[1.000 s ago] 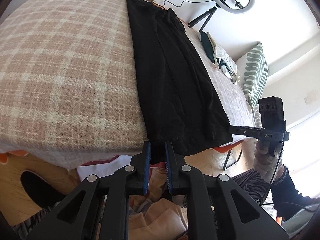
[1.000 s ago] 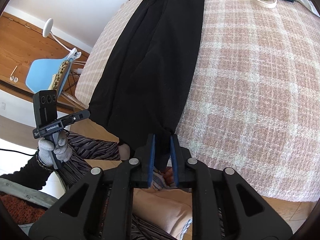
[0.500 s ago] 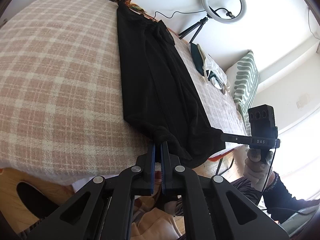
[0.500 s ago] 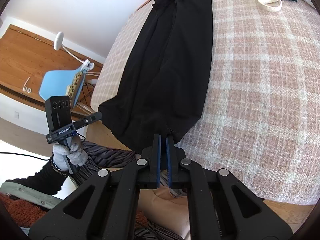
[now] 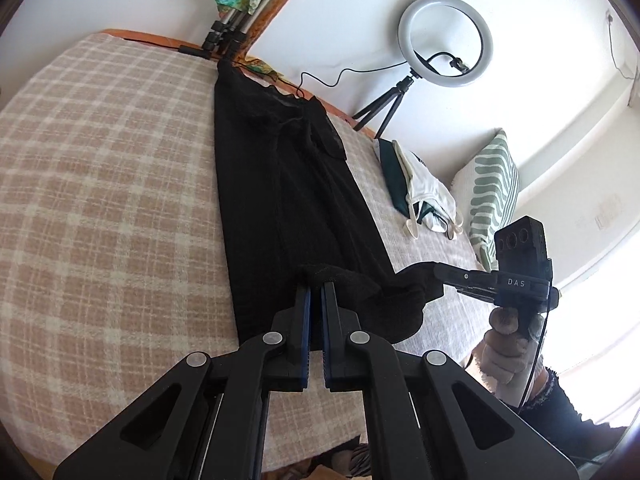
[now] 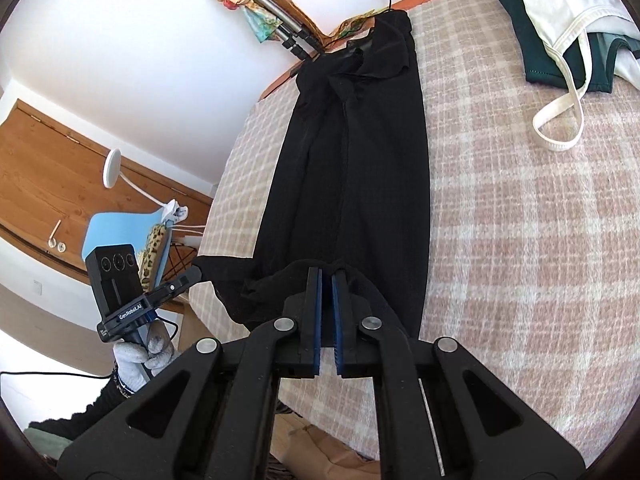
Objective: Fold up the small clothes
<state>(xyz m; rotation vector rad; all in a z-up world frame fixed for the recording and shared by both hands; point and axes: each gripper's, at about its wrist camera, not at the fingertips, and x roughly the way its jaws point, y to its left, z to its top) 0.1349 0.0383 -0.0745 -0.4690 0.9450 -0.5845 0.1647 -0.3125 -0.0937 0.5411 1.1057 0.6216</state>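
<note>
My long black thin cloth garment point(image 5: 288, 208) lies down the middle of the frame on the pink and cream checked blanket point(image 5: 104, 208). Its near hem is lifted and folded over, hiding what is under it. My left gripper point(image 5: 314, 286) and right gripper point(image 6: 326, 271) each pinch that hem, jaws closed tight. A green and white clothes pile point(image 6: 560, 28) sits upper right, partly cut off.

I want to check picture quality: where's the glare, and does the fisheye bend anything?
Left wrist view: window area at right is blown out white, and the plaid blanket bulges like a dome. Right wrist view: evenly lit, the black garment keeps little fold detail, corners are vignetted black. Both views look sharp.
</note>
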